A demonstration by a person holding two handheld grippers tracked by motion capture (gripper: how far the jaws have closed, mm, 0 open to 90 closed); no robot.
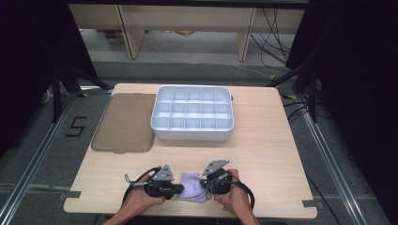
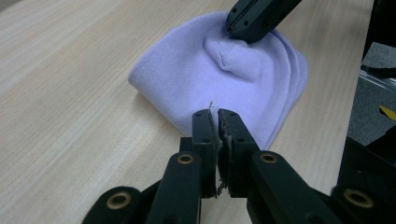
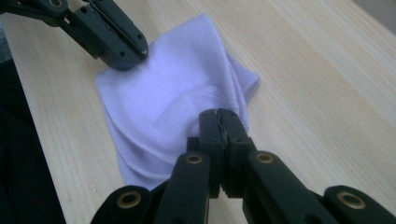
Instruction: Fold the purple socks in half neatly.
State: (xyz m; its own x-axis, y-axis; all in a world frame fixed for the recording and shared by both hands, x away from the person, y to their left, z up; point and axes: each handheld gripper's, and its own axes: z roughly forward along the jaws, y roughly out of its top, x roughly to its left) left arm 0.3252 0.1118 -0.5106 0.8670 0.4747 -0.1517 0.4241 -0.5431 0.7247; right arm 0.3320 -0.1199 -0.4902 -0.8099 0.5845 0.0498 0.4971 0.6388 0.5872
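Observation:
A lilac knit cloth, folded flat, lies near the table's front edge between my two grippers. My left gripper comes at it from the left. In the left gripper view the jaws are closed together on the near edge of the cloth. My right gripper meets the cloth from the right. In the right gripper view its jaws are pressed shut on a fold of the cloth, and the fabric puckers there. The cloth rests on the wood.
A white compartment tray stands at the middle back of the wooden table. A brown translucent lid lies flat to its left. Bare wood stretches between the tray and the cloth and off to the right.

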